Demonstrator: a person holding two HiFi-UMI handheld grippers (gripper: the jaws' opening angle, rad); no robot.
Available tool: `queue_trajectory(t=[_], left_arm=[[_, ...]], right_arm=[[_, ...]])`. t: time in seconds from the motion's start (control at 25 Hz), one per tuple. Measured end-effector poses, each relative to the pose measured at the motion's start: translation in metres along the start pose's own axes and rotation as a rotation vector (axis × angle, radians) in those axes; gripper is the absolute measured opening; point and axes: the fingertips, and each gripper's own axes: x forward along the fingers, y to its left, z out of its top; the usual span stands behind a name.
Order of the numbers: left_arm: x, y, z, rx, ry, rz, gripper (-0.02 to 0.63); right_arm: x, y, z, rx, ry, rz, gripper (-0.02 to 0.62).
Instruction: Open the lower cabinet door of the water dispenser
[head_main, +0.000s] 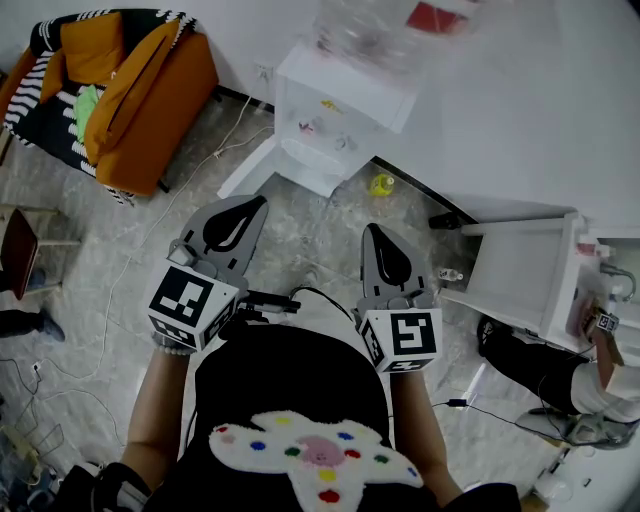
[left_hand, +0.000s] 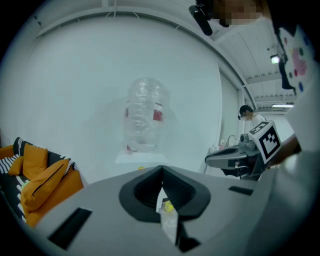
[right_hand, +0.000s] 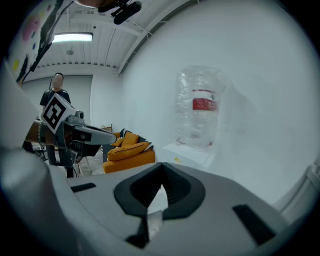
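Dispenser (head_main: 335, 110) is standing against the wall (head_main: 520, 100), right of the sofa (head_main: 130, 90), its bottle (head_main: 365, 35) on top. Left claw (head_main: 250, 210) and right claw (head_main: 375, 235) are hovering above the floor (head_main: 300, 250), well short of it, both clenched, gripping nothing.

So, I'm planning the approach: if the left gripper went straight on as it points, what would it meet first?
The left gripper would probably reach the white water dispenser, below its clear bottle. Nothing shows in between, though depth is unclear.
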Motion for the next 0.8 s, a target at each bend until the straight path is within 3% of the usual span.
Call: queue_trajectory(t=[0.8], left_arm=[[0.0002,0.0016,-0.003,-0.004,-0.001,0.003,0.012]], right_arm=[[0.0008,0.0013,-0.0007,-0.016,0.005,0.007,0.003]])
